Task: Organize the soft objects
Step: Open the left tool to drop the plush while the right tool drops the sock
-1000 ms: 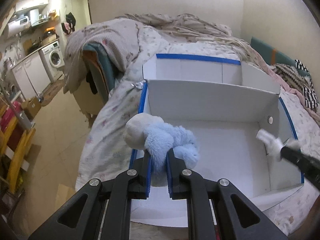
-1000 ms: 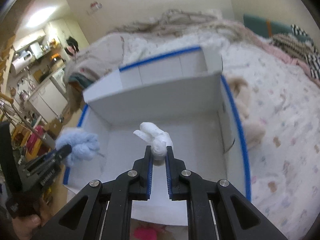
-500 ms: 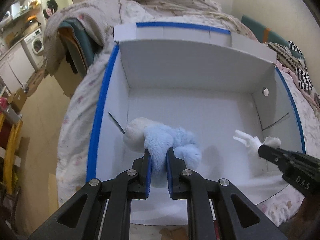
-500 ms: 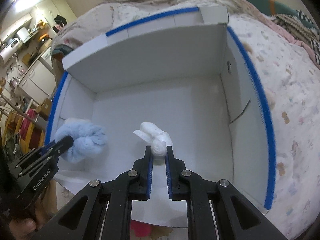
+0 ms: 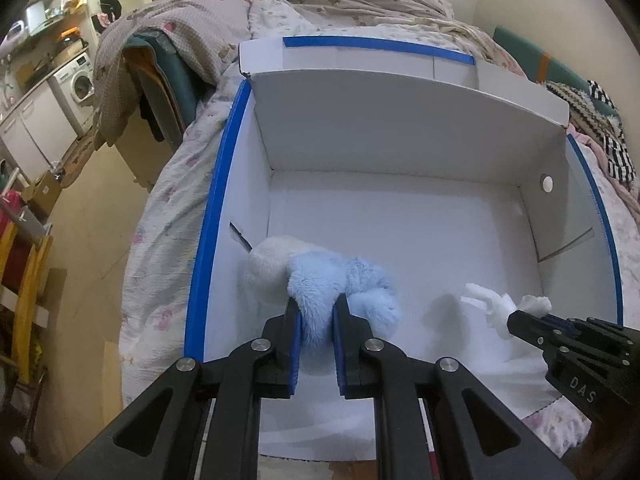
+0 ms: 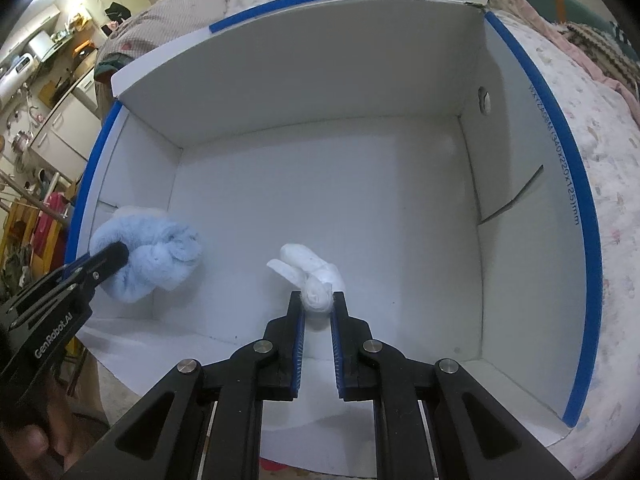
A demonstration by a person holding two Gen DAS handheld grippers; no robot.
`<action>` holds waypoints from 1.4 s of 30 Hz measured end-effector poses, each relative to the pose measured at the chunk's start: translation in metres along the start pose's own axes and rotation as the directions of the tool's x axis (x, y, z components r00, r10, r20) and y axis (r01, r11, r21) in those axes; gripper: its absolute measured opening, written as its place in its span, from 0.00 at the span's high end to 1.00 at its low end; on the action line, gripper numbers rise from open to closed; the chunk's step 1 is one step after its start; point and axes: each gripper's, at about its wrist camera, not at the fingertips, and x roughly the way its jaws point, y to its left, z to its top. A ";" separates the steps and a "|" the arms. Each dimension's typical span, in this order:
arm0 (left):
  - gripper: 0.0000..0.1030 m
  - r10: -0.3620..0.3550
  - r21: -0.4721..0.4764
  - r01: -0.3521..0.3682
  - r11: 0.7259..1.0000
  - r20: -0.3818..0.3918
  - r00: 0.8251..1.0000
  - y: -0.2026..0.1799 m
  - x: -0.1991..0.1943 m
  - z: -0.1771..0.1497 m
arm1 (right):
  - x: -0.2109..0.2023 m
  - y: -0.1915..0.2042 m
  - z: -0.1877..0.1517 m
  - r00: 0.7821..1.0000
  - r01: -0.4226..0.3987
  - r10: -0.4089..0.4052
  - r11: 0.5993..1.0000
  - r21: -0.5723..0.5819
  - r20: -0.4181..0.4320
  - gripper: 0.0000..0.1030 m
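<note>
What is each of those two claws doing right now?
Left gripper: closed on the blue plush toy.
Right gripper: closed on the small white toy.

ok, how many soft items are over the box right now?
2. A blue plush clamped in the left tongs near the box's left wall, and a small white cloth in the right tongs toward the front middle. Nothing else visible inside.

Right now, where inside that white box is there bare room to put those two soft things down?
Most of the white box floor is bare: the whole middle and far half up to the back wall, and the right side. Only the near-left corner is crowded, by the blue plush toy; the white soft piece hangs near the front.
</note>
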 end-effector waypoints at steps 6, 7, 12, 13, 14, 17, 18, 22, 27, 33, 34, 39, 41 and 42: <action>0.85 0.015 0.027 -0.016 1.000 0.007 1.000 -0.003 -0.002 -0.001 | 0.001 0.000 -0.005 1.000 0.029 -0.029 0.999 -0.017 0.004 0.86; 0.85 0.014 0.030 -0.015 0.999 0.011 1.000 -0.004 -0.002 0.000 | 0.001 0.000 -0.005 1.000 0.030 -0.030 0.999 -0.018 0.004 0.86; 0.50 0.001 0.040 -0.003 0.999 0.035 0.999 -0.007 -0.007 -0.001 | -0.003 0.003 -0.005 0.999 0.038 -0.037 0.999 -0.032 0.018 0.86; 0.48 0.004 0.042 -0.006 0.999 0.045 0.999 -0.007 -0.009 0.000 | -0.003 0.003 -0.004 0.999 0.043 -0.042 0.998 -0.038 0.019 0.86; 0.48 0.009 0.047 -0.011 0.999 0.059 0.998 -0.008 -0.012 0.000 | -0.004 0.002 -0.005 0.999 0.048 -0.047 0.998 -0.041 0.020 0.86; 0.44 0.020 0.062 -0.026 0.998 0.082 0.996 -0.010 -0.016 0.001 | -0.006 0.002 -0.005 0.999 0.041 -0.040 0.999 -0.030 0.021 0.78; 0.43 0.032 0.061 -0.037 0.997 0.085 0.996 -0.010 -0.016 0.000 | -0.007 0.001 -0.004 0.999 0.039 -0.039 0.999 -0.026 0.023 0.74; 0.42 0.063 0.056 -0.068 0.996 0.093 0.994 -0.010 -0.017 0.000 | -0.010 0.002 -0.002 0.999 0.040 -0.039 0.999 -0.028 0.031 0.72; 0.42 0.066 0.036 -0.069 0.997 0.087 0.994 -0.007 -0.025 0.003 | -0.017 0.003 -0.002 0.997 0.052 -0.050 0.998 -0.034 0.066 0.40; 0.34 0.082 0.031 -0.087 0.996 0.143 0.986 -0.006 -0.039 -0.001 | -0.028 0.001 0.000 0.993 0.042 -0.039 0.999 -0.021 0.116 0.18; 0.34 0.090 0.032 -0.095 0.995 0.144 0.985 -0.005 -0.040 -0.003 | -0.030 0.001 0.000 0.992 0.040 -0.037 0.999 -0.020 0.124 0.13; 0.34 0.098 0.043 -0.105 0.993 0.142 0.985 -0.005 -0.043 -0.006 | -0.037 0.001 0.003 0.986 -0.003 0.004 1.000 -0.002 0.170 0.00; 0.34 0.101 0.044 -0.109 0.993 0.150 0.984 -0.005 -0.047 -0.007 | -0.042 -0.001 0.001 0.983 -0.020 0.018 1.000 0.008 0.184 0.00; 0.34 0.096 0.041 -0.103 0.994 0.154 0.983 -0.004 -0.049 -0.008 | -0.043 -0.001 0.000 0.981 -0.028 0.025 1.000 0.011 0.192 0.00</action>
